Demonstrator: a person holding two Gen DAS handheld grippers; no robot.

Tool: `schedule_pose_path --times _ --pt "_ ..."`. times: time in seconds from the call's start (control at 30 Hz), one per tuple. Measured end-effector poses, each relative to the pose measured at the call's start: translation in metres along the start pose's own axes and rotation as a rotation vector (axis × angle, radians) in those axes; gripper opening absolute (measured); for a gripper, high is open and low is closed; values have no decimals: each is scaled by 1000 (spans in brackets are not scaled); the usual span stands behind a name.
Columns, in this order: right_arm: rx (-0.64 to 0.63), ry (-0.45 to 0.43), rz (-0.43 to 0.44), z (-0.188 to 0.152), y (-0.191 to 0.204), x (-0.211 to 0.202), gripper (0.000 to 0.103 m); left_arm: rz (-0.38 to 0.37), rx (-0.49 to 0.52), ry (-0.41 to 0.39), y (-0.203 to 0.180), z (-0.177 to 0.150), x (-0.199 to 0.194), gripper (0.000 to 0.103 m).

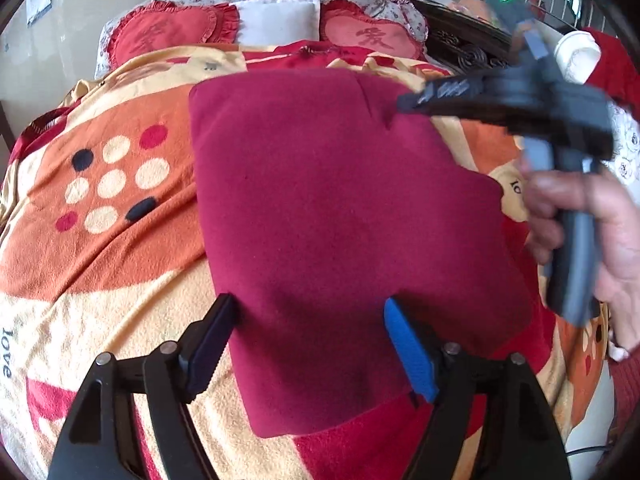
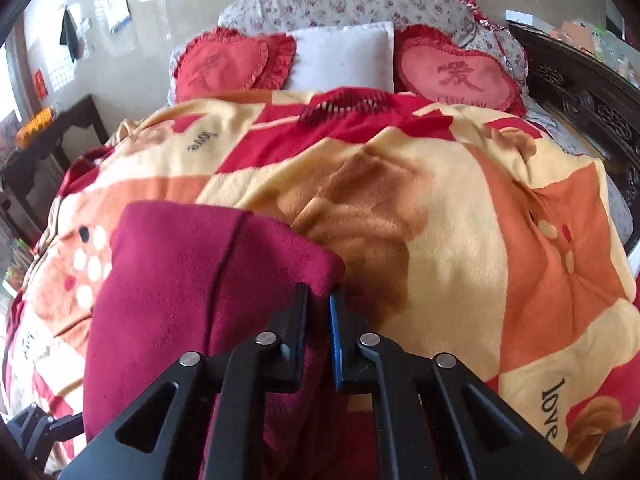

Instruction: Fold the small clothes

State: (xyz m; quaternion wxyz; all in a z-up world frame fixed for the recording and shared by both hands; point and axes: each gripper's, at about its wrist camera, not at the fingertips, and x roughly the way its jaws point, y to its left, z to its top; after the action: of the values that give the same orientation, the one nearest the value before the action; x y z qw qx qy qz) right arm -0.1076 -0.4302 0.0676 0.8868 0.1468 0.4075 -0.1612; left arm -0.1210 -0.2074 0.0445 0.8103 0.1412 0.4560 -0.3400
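- Garment (image 1: 340, 216): a dark red fleece piece lying flat on the blanket (image 1: 100, 264), already reduced to a rough rectangle; it sits directly ahead of and between the fingers of the left claw (image 1: 308, 344).
- Left claw: released, jaws spread wide. The black finger (image 1: 208, 348) rests at the garment's near left edge, the blue finger (image 1: 408, 352) on top of the cloth; nothing is pinched.
- Right claw (image 2: 319, 300): clenched on the garment's far right corner, jaws nearly together with red cloth between them. In the left wrist view the same claw (image 1: 424, 100) enters from the right, blurred, held in the hand (image 1: 592, 248).
- Seam (image 2: 224, 272): a line runs away from the right claw along the cloth to its left; the garment's edge falls just ahead of the fingertips.
- Step in hand (judged): carrying the gripped corner over to make the next fold.
- Doing it well: keep the right claw's pinch firm and lift only enough to clear the lower layer; let the left claw pin or grip the near edge so the piece does not slide on the plush blanket.
- Bring the corner down onto its matching corner, edges aligned, then smooth outward before release.
- Risk: fleece clings to fleece, so dragging may bunch the lower layer.
- Beyond both claws: pillows (image 2: 344, 60) at the bed's head, clear of the work.
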Motion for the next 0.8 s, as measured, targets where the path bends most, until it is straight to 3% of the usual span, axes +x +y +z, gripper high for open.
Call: schedule_pose_path --times 0.2,0.27,0.4,0.5,0.57,0.8 --pt "44 -17 129 -12 2 -57 2 3 -14 1 2 0 0 79" --pt "3 1 185 -24 14 -74 4 10 -15 -2 1 0 -1 79" --pt "-42 75 215 -54 25 -77 4 19 -20 -2 0 -1 -1 79" --pt "-92 129 97 -75 19 -56 7 21 -22 13 -1 -2 -2 80" --pt "-125 119 53 -84 14 -47 15 28 -12 21 -4 -2 -7 80" --pt "-64 53 85 -78 18 -88 16 43 11 -18 -5 -2 -28 80"
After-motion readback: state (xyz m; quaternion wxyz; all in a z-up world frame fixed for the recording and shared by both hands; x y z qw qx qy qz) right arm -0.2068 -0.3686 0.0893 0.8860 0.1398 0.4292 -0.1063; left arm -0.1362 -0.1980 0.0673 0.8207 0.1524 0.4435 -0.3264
